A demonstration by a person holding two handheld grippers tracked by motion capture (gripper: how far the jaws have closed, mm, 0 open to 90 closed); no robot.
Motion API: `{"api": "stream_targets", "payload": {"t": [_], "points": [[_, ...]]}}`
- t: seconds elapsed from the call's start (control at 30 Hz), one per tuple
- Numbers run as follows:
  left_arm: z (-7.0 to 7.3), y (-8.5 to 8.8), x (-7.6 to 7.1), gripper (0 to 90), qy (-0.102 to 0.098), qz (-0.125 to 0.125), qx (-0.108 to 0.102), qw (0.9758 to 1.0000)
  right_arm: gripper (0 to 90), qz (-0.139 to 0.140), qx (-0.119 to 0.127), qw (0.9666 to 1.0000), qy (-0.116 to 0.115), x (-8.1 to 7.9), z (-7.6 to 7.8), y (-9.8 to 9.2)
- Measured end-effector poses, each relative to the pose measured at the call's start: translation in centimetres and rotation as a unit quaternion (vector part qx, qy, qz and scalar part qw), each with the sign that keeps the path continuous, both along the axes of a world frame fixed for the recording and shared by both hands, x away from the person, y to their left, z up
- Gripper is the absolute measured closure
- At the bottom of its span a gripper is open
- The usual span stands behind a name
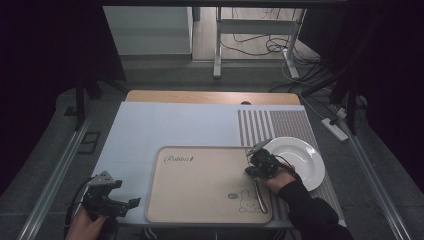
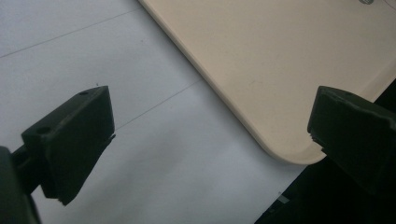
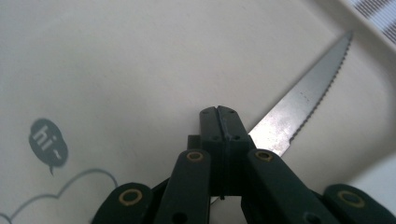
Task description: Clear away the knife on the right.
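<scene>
Black fingers [image 3: 219, 116] of the right gripper [image 1: 256, 168] are sitting closest to the lens in the right gripper view, pressed tight together. Beside them a shiny steel knife with a toothed edge [image 3: 299, 102] is lying on the flat beige plastic tray with a bunny drawing [image 1: 200, 185], its tip pointing at the tray's corner. I cannot tell if the fingers are pinching the knife or just resting by it.

The step looks like moving the knife near the tray's right edge. Next, the hand may need to slide it carefully and keep it flat.

From the high view, a round white plate [image 1: 300, 160] is waiting on the counter's right side, just past the tray. The left gripper [image 1: 107, 197] is hanging at the front left corner of the counter, and in its own view its fingers [image 2: 74, 140] are spread wide apart, gripping nothing, over the pale blue mat [image 2: 140, 177].
</scene>
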State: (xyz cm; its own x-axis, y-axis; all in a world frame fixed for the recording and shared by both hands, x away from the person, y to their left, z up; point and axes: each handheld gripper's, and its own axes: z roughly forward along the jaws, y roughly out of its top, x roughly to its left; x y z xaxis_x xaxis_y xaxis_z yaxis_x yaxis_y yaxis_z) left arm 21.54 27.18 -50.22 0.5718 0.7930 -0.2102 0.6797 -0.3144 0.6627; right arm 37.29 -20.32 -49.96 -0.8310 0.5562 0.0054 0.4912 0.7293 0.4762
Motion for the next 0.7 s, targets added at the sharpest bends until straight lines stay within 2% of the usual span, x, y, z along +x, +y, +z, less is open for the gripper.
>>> {"api": "stream_targets", "payload": {"t": [0.23, 0.43, 0.57, 0.7], "points": [[0.0, 0.0, 0.0, 1.6, 0.0, 0.0, 0.0, 1.0, 90.0, -0.014, 0.002, 0.9999, 0.0, -0.3, 0.1, -1.5], [0.0, 0.0, 0.0, 1.7, 0.001, 0.001, -0.001, 1.0, 90.0, -0.02, 0.001, 0.9998, 0.005, -0.5, 0.2, -1.7], [0.0, 0.0, 0.0, 1.7, 0.001, 0.001, -0.001, 1.0, 84.0, -0.022, 0.026, 0.9994, -0.001, -0.5, 0.8, -1.3], [0.0, 0.0, 0.0, 1.6, 0.001, 0.001, -0.001, 1.0, 73.9, -0.025, 0.044, 0.9987, -0.008, -0.7, 1.3, -0.9]]}}
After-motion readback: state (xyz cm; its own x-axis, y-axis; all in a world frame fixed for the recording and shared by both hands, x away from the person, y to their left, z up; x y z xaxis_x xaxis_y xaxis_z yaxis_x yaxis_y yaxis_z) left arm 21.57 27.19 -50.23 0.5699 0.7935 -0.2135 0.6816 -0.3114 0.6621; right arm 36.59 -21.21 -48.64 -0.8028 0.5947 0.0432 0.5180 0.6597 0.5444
